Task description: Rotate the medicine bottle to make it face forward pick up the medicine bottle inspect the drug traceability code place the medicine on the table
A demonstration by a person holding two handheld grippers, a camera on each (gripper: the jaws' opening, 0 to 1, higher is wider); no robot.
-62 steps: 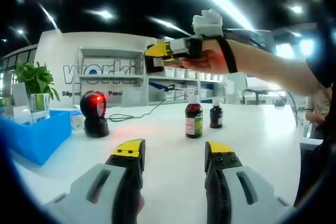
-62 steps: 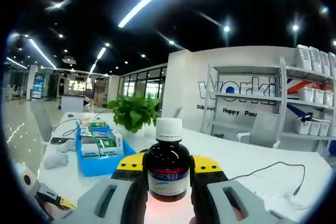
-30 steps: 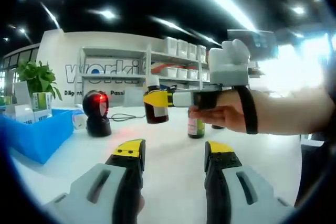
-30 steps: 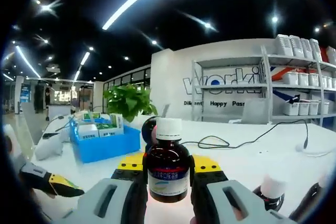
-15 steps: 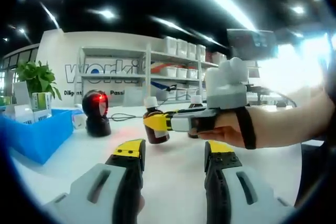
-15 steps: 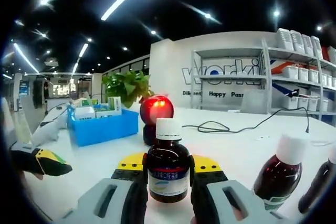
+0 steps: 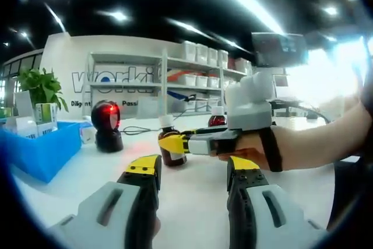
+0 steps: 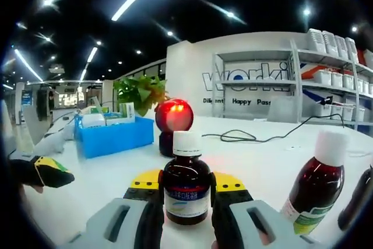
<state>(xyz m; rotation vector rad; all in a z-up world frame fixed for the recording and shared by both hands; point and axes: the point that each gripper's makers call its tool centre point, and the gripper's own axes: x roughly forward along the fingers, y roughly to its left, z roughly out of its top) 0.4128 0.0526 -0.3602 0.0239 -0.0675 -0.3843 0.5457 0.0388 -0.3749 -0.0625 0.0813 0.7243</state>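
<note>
A brown medicine bottle [image 8: 186,188] with a white cap and a white label stands upright between my right gripper's [image 8: 186,182] yellow-tipped jaws, which are shut on it. In the left gripper view the same bottle [image 7: 168,147] hangs low over the white table [image 7: 192,202], held by the right gripper [image 7: 175,143] reaching in from the right. I cannot tell whether its base touches the table. My left gripper [image 7: 193,170] rests open near the table's front with nothing between its jaws.
A black scanner [image 8: 173,119] with a glowing red window stands behind the held bottle, beside a blue bin [image 8: 111,135] of boxes and a plant [image 8: 140,94]. Two more brown bottles [image 8: 317,182] [image 8: 355,199] stand to the right. A cable [image 8: 262,138] lies beyond.
My right gripper has brought the bottle down from head height, past the scanner, to just above the table. The left gripper has stayed where it was.
</note>
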